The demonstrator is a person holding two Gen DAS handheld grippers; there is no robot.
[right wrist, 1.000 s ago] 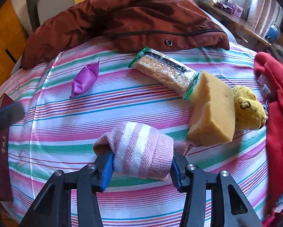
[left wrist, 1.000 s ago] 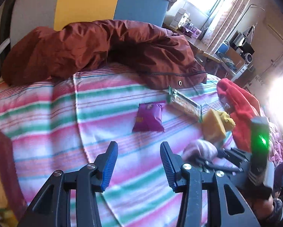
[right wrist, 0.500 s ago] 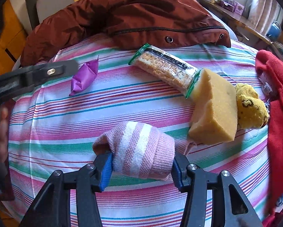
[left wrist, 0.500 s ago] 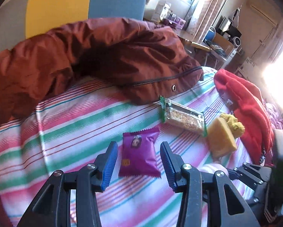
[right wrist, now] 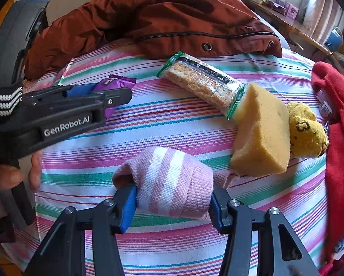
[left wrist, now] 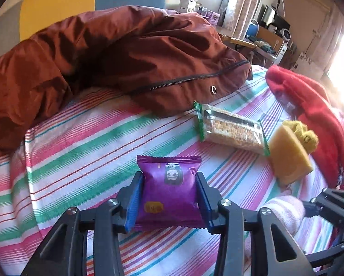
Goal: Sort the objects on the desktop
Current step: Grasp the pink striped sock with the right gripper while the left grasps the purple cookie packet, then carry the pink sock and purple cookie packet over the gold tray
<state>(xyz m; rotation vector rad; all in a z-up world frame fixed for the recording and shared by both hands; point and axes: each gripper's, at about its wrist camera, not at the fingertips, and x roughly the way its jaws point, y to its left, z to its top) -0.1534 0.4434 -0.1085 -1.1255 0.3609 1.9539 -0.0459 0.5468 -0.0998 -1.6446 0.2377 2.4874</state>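
A purple snack packet [left wrist: 169,191] lies flat on the striped cloth [left wrist: 84,151]. My left gripper [left wrist: 169,177] straddles it, and its jaws are closing, the blue pads touching both of the packet's sides. The right wrist view shows the same gripper [right wrist: 116,92] reaching in from the left over the packet [right wrist: 119,82]. My right gripper [right wrist: 173,191] is shut on a rolled pink sock with white stripes [right wrist: 169,177], which rests on the cloth near the front edge. That sock [left wrist: 284,209] shows at the lower right of the left wrist view.
A brown jacket [right wrist: 162,16] lies bunched across the back. A clear cracker pack [right wrist: 201,82], a yellow sponge [right wrist: 264,133] and a yellow sock [right wrist: 307,131] sit to the right, with a red garment [right wrist: 339,124] at the right edge. A hand [right wrist: 13,177] is at the left.
My left gripper moved forward and down over the purple packet, and its jaws narrowed onto the packet's sides. The right gripper stayed still on the pink sock.
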